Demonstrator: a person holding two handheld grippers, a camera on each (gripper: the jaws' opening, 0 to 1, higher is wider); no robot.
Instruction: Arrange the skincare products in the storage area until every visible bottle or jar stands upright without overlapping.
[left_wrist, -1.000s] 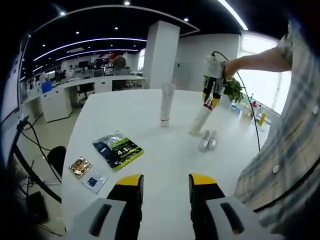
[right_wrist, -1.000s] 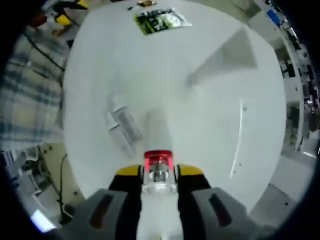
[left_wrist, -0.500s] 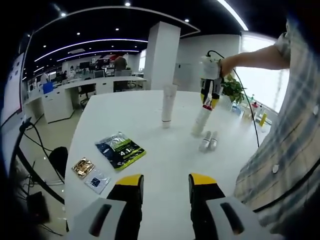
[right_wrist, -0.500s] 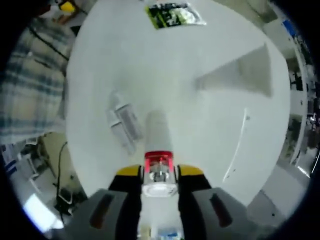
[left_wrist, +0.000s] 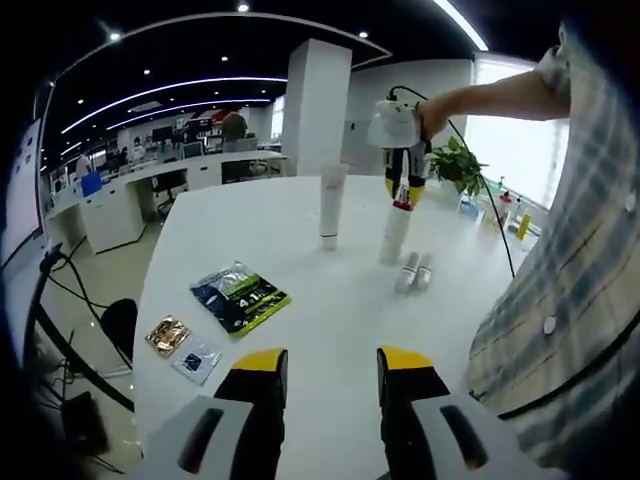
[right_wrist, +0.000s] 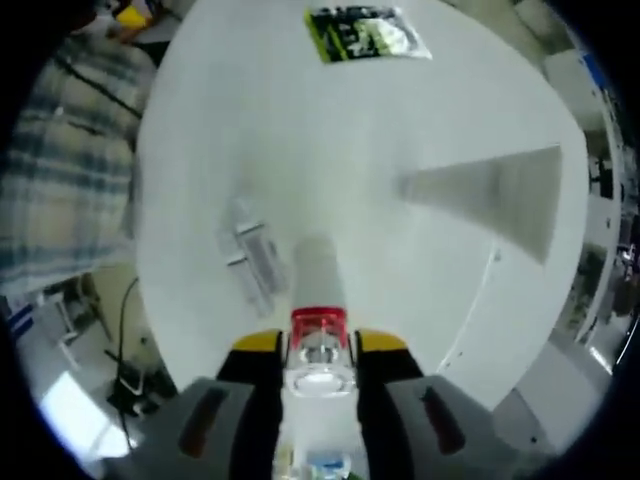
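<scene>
In the left gripper view, the left hand-held gripper is seen at the bottom centre of the frame, its yellow-tipped jaws parted with nothing between them, above the white desk. Toward the lower left of the frame, a small gold sachet and a dark-printed clear sachet lie flat, with a green-and-black pouch just beyond them. Right of centre, two small bottles lie on their sides, side by side and touching. Just behind them, a white bottle with a red collar is held nearly upright, its base at the desk surface, by the right hand-held gripper reaching in from the upper right. A tall white tube stands upright on its cap near the centre, apart from the bottle.

In the right gripper view, the right hand-held gripper is clenched on the white bottle's clear cap at the bottom centre; the bottle body extends away toward the desk. The two lying bottles are seen just left of it, the tube lies to the right, and the pouch is at the top.
</scene>
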